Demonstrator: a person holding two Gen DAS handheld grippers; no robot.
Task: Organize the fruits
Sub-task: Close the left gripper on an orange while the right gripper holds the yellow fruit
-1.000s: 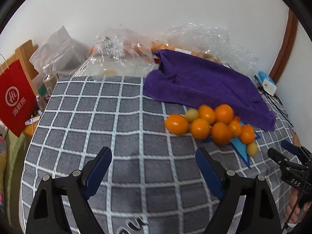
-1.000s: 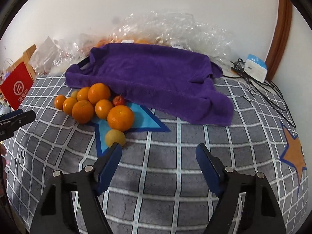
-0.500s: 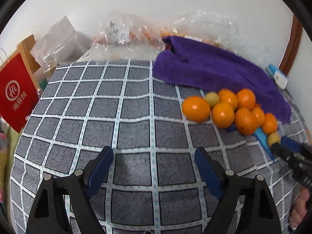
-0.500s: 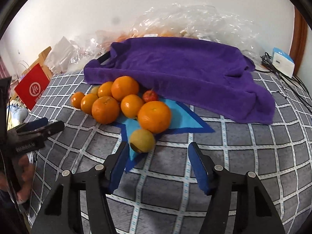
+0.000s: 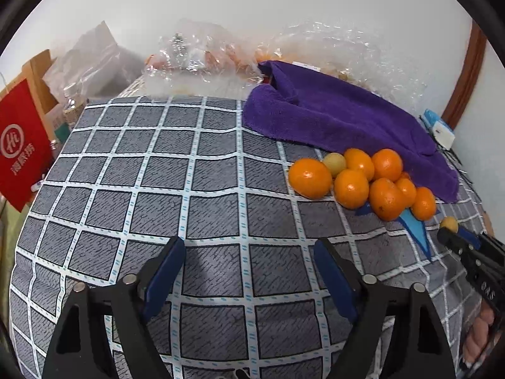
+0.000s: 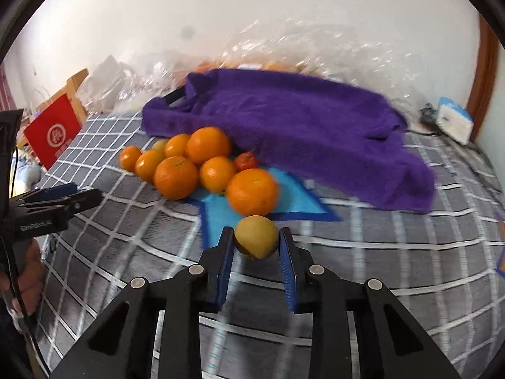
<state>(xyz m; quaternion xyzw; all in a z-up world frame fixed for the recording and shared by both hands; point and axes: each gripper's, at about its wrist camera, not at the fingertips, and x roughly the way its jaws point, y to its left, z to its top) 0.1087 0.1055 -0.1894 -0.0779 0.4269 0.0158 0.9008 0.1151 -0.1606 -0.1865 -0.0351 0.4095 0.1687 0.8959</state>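
Note:
A pile of oranges (image 5: 350,188) (image 6: 175,177) lies on the grey checked cloth (image 5: 157,173) in front of a purple towel (image 6: 300,126). Among them are a small red fruit (image 6: 246,161) and a pale yellow fruit (image 5: 334,163). A second yellow fruit (image 6: 256,240) (image 5: 449,223) sits nearest me, between the pads of my right gripper (image 6: 256,233), whose jaws are closing and touch it on both sides. My left gripper (image 5: 247,246) hovers over bare cloth left of the pile, its jaws closing slightly with nothing between them.
Crumpled clear plastic bags (image 5: 205,60) with more fruit lie behind the towel by the wall. A red paper bag (image 5: 19,148) stands off the left edge. A white box (image 6: 454,120) and cables sit at the far right. A blue star (image 6: 221,208) marks the cloth.
My right gripper moved up to the near yellow fruit and closed its jaws around it. My left gripper sank a little toward the cloth and narrowed slightly.

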